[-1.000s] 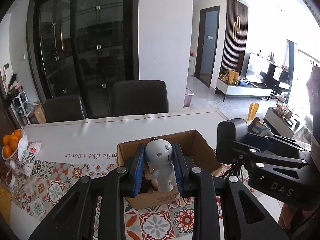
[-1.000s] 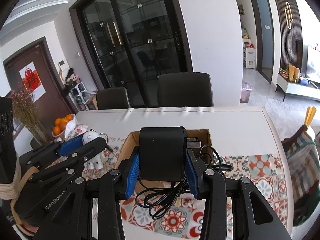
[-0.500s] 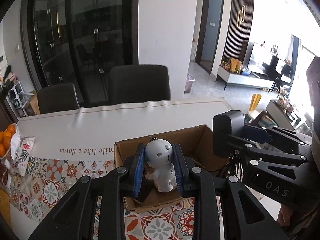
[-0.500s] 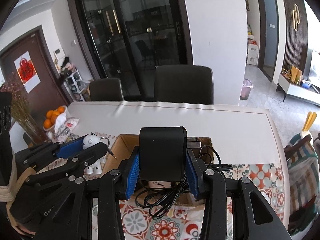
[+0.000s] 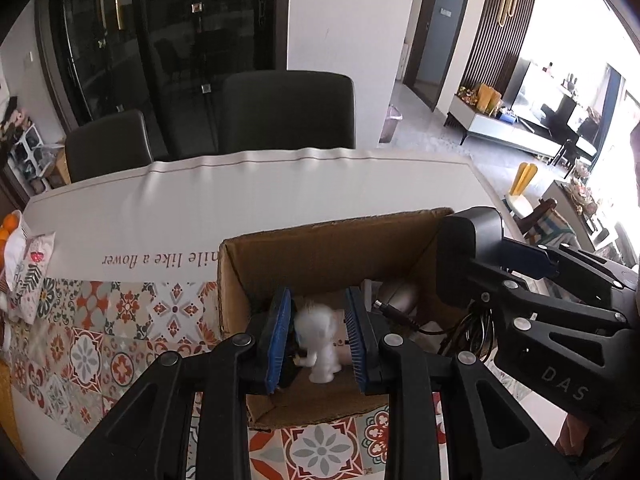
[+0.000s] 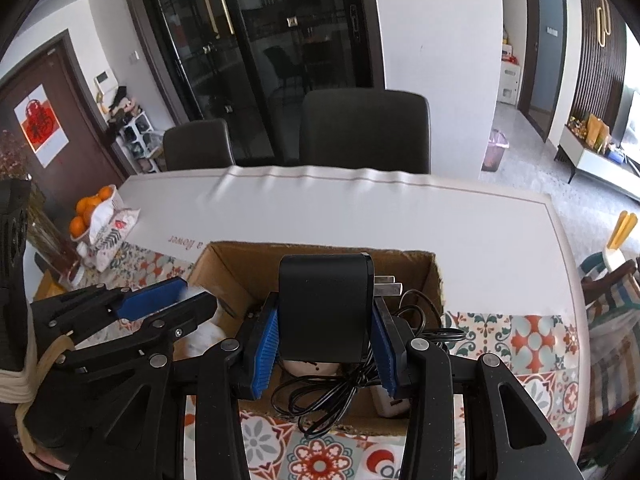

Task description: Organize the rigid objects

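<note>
An open cardboard box point(image 5: 320, 248) point(image 6: 240, 264) sits on the table. My left gripper point(image 5: 318, 338) is over the box's inside, its blue pads apart. A blurred white robot figurine point(image 5: 318, 346) is between them with a gap on each side, seemingly dropping free. My right gripper point(image 6: 325, 324) is shut on a black power adapter point(image 6: 325, 312) point(image 5: 468, 256) above the box, its black cable point(image 6: 320, 392) hanging over the front wall. The left gripper also shows in the right wrist view point(image 6: 168, 304).
The table has a white cloth point(image 6: 360, 208) and a patterned tile mat point(image 5: 120, 320). A bag of oranges point(image 6: 86, 212) lies at the left edge. Two dark chairs point(image 6: 364, 132) stand behind. Other items, one silver point(image 5: 398, 294), lie in the box.
Both grippers moved forward and down over the box. My left gripper's pads opened and the figurine slipped lower between them. The right gripper still holds the adapter.
</note>
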Action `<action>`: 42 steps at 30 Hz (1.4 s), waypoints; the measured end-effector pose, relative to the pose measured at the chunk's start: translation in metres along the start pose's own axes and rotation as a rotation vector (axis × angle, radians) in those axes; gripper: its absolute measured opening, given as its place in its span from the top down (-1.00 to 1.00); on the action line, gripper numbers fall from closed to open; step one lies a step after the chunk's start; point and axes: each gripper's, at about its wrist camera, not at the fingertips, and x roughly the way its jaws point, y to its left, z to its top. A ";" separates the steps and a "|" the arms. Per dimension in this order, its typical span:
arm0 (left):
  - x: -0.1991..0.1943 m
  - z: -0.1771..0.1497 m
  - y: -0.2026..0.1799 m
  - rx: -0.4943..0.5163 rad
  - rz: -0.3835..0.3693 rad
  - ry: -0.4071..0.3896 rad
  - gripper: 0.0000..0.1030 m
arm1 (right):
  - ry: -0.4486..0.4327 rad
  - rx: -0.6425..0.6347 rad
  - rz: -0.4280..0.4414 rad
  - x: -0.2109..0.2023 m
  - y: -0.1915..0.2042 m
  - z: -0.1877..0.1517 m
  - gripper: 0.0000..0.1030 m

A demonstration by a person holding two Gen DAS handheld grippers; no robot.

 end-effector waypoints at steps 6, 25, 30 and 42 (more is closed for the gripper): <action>0.004 -0.004 0.010 -0.017 0.028 0.004 0.40 | 0.025 0.000 0.000 0.013 0.003 0.000 0.19; -0.060 -0.029 0.026 -0.032 0.172 -0.129 -0.69 | -0.011 0.013 -0.060 -0.030 0.020 -0.018 -0.30; -0.097 -0.043 0.013 -0.010 0.172 -0.200 -0.83 | -0.073 0.012 -0.097 -0.074 0.024 -0.033 -0.55; -0.168 -0.086 -0.019 0.045 0.220 -0.292 -1.00 | -0.168 0.038 -0.139 -0.162 0.030 -0.083 -0.82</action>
